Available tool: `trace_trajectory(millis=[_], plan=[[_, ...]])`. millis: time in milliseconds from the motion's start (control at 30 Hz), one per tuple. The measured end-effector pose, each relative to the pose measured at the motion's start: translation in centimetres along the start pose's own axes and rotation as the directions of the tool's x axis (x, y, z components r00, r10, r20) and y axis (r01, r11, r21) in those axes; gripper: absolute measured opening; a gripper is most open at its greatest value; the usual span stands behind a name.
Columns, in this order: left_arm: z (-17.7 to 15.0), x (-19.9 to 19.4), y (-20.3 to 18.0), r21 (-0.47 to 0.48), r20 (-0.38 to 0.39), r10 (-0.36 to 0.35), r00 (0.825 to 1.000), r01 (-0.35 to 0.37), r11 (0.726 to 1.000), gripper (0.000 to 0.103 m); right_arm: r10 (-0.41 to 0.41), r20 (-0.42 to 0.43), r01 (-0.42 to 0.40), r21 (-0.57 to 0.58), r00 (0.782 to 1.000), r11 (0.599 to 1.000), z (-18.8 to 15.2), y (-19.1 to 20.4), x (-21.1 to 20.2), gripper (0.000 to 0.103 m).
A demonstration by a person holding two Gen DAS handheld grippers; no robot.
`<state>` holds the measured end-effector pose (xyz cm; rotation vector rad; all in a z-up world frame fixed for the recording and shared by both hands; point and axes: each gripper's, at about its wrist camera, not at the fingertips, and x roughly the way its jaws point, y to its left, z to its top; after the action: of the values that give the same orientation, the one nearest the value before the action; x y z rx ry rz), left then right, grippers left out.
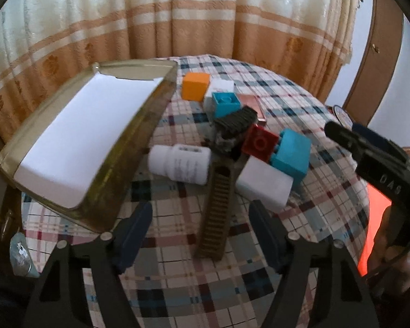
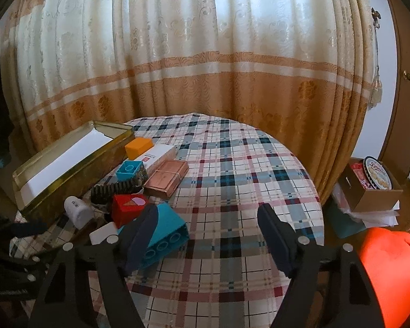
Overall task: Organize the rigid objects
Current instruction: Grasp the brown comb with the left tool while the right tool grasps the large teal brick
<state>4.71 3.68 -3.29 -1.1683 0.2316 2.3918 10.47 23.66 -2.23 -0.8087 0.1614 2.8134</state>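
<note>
Nearest your left gripper lies the comb, a long ribbed olive-brown strip running away from you between the two pads. The jaws stand apart and neither pad touches it. Treat the comb as light and stiff but thin: take it across its narrow width near the middle, where the spine is straight, not by the teeth, which may flex or snag.

Just past its far end sits the dark brush head, and on either side the white pill bottle and a white block. The bottle lies on its side; expect it to roll and to be smooth, so close across the body, not the cap. The teal brick, red brick and orange cube are hard, light and square-sided: grip on opposite flat faces.

Your right gripper is also open and holds nothing; its left pad stands in front of the teal brick.

All of this lies clustered on the checked tablecloth, beside the open gold tin, probably the destination.
</note>
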Motion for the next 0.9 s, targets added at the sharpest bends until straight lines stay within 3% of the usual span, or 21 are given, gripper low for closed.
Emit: trace_trajectory(millis=[167,233,333,500,600,900], plan=[[-0.2,1.7,0.1,-0.015,-0.055,0.005,0.998,-0.006,1.000,0.073,0.064,-0.037,-0.063,0.004,0.997,0.998,-0.2,0.5,0.7,0.077],[-0.3,2.2,0.8,-0.043,-0.080,0.002,0.997,-0.005,0.999,0.066,0.073,-0.047,-0.073,-0.001,0.996,0.997,-0.4,0.7,0.9,0.077],[-0.5,2.0,1.2,-0.056,-0.059,-0.001,0.998,-0.003,0.998,0.057,0.082,-0.049,-0.082,-0.002,0.995,0.997,-0.5,0.7,1.0,0.077],[-0.6,2.1,1.0,-0.033,-0.030,-0.014,0.999,0.013,0.999,0.029,0.123,-0.086,-0.125,-0.020,0.989,0.992,-0.6,1.2,1.5,0.077],[-0.6,2.0,1.2,-0.044,-0.031,-0.066,0.997,0.064,0.997,0.025,0.152,-0.117,-0.156,-0.024,0.981,0.987,-0.8,1.6,1.9,0.077],[-0.4,1.3,1.2,-0.027,-0.011,-0.128,0.992,0.127,0.991,0.024,0.188,-0.198,-0.204,-0.065,0.962,0.977,-0.8,2.4,3.5,0.077]])
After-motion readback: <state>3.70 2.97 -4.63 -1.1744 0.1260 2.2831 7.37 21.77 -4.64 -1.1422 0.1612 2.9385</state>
